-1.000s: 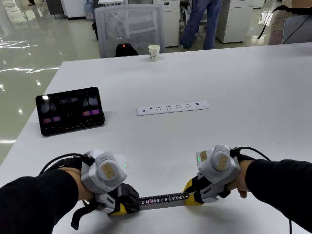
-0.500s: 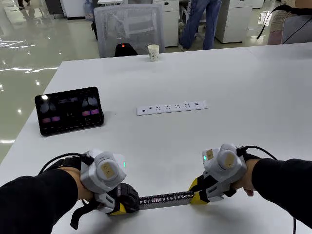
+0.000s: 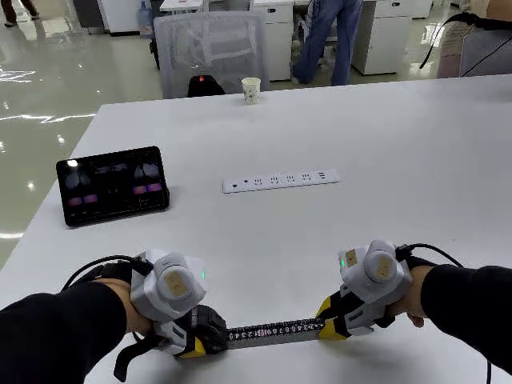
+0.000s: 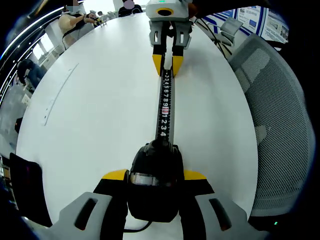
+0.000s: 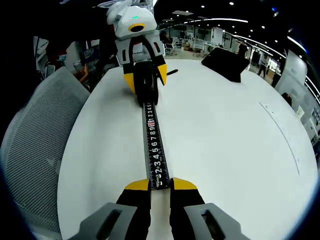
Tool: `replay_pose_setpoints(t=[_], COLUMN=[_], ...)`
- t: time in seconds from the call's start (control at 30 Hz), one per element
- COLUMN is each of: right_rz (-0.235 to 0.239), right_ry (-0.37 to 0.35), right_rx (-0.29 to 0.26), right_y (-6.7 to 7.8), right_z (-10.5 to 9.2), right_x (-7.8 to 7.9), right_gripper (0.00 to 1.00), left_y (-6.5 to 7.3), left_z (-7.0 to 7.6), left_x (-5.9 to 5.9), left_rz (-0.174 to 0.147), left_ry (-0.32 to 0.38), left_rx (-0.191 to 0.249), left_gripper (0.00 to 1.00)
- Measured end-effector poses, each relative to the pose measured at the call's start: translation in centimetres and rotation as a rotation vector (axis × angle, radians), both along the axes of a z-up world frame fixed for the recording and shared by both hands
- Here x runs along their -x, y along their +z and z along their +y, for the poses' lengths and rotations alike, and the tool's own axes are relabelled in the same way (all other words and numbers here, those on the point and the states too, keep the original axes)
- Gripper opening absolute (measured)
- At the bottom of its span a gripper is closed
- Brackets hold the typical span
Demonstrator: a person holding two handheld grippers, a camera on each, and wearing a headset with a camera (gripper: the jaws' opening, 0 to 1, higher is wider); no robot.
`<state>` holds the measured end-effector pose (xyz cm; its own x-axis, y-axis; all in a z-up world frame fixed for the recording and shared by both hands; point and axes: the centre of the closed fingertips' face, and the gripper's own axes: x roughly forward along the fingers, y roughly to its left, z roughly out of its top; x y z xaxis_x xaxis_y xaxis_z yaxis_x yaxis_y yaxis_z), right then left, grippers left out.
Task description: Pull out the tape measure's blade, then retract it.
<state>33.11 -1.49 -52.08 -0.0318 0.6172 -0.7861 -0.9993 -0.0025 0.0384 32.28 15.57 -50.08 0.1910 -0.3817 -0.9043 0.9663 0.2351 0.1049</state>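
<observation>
The black tape measure case (image 3: 210, 330) sits low on the white table (image 3: 320, 120), with my left gripper (image 3: 196, 340) shut on it; in the left gripper view the case (image 4: 154, 177) is clamped between the yellow-tipped jaws. The numbered blade (image 3: 276, 330) runs flat to the right from the case. My right gripper (image 3: 326, 330) is shut on the blade's end. In the right gripper view the blade (image 5: 152, 152) runs from its fingertips (image 5: 136, 186) away to the case (image 5: 145, 80). The left gripper view shows the blade (image 4: 164, 102) reaching the right gripper (image 4: 168, 64).
A black tablet (image 3: 112, 184) lies at the left of the table, and a white power strip (image 3: 280, 180) lies in the middle. A paper cup (image 3: 251, 90) stands at the far edge before a mesh chair (image 3: 212, 50). A person (image 3: 328, 36) stands beyond.
My right gripper has moved to the right with the blade's end, so more blade is out of the case. The left gripper has stayed in place on the case.
</observation>
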Motion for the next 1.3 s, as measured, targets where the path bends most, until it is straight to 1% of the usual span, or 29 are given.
replay_pose_setpoints(t=[0.37,0.77,1.3], right_rz=[0.0,0.0,0.005], right_ry=[0.002,-0.004,-0.012], right_rx=[0.002,0.0,0.017], right_y=[0.1,0.1,0.1], right_z=[-0.4,-1.2,-2.5], right_x=[0.0,-0.2,-0.3], right_gripper=[0.1,0.1,0.1], left_y=[0.0,0.0,0.0], left_z=[0.0,-0.1,-0.1], left_x=[0.0,0.0,0.0], left_rz=[0.0,-0.002,-0.005], left_ry=[0.001,0.002,0.0], left_rx=[0.002,0.003,0.005], left_gripper=[0.34,0.34,0.34])
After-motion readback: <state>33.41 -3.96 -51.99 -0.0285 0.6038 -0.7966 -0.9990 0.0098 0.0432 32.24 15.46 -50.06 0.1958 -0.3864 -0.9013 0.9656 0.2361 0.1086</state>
